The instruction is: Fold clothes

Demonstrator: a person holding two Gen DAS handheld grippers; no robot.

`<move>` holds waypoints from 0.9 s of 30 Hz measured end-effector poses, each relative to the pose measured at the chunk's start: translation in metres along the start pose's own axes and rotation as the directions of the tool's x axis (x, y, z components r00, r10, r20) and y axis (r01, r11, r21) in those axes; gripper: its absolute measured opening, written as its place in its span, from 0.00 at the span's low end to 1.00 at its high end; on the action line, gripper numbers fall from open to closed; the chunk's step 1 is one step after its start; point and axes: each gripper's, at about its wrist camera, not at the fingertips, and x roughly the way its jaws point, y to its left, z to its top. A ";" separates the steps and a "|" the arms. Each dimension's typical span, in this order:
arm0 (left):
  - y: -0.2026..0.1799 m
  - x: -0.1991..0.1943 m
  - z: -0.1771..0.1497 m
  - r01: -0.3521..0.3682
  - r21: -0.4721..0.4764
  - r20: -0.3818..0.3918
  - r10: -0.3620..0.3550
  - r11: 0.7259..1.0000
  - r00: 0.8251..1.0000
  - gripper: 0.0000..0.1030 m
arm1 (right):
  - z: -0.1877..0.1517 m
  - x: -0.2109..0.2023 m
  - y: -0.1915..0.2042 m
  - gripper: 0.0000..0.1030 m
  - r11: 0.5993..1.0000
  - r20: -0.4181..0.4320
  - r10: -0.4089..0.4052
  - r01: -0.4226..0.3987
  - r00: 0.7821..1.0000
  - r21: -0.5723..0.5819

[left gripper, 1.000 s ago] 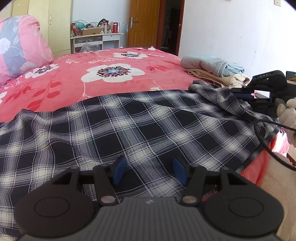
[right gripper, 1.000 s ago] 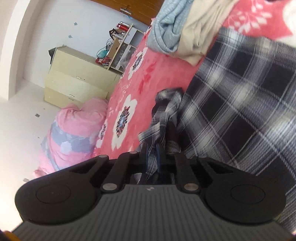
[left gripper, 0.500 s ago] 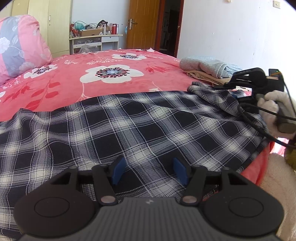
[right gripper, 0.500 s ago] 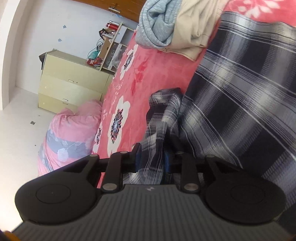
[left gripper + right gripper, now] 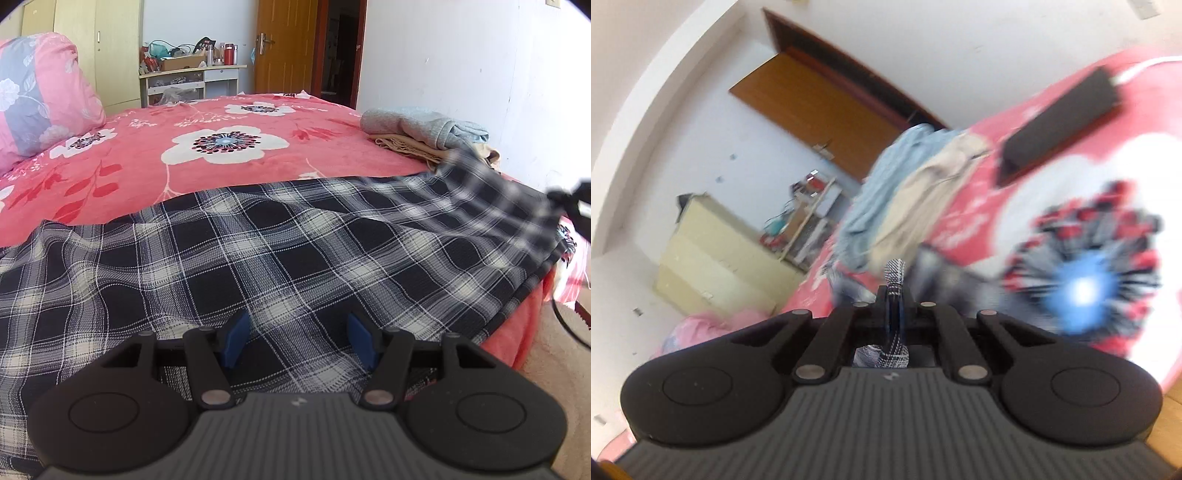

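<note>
Plaid garment lying spread over the near part of the red floral bed, one corner being pinched.

Left gripper is hovering at 6 o'clock over the cloth, blue fingers standing apart, nothing between them. Right gripper is clamping a strip of the plaid fabric, its view blurred. Folded grey and beige clothes are sitting at 2 o'clock, pink pillow at 10 o'clock.

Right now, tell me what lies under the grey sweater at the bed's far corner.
The grey sweater lies on a folded beige garment, which rests on the red floral blanket. Anything further inside the stack is covered.
</note>
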 end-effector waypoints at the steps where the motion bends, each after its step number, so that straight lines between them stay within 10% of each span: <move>1: -0.001 0.000 0.000 -0.004 0.004 -0.003 0.004 1.000 1.000 0.58 | 0.000 -0.005 -0.014 0.03 0.999 0.001 -0.016 0.016 1.000 0.030; 27: -0.007 -0.007 0.007 -0.032 0.063 -0.018 0.033 0.998 0.999 0.58 | -0.008 -0.042 -0.061 0.07 0.992 0.113 -0.119 0.122 0.986 -0.017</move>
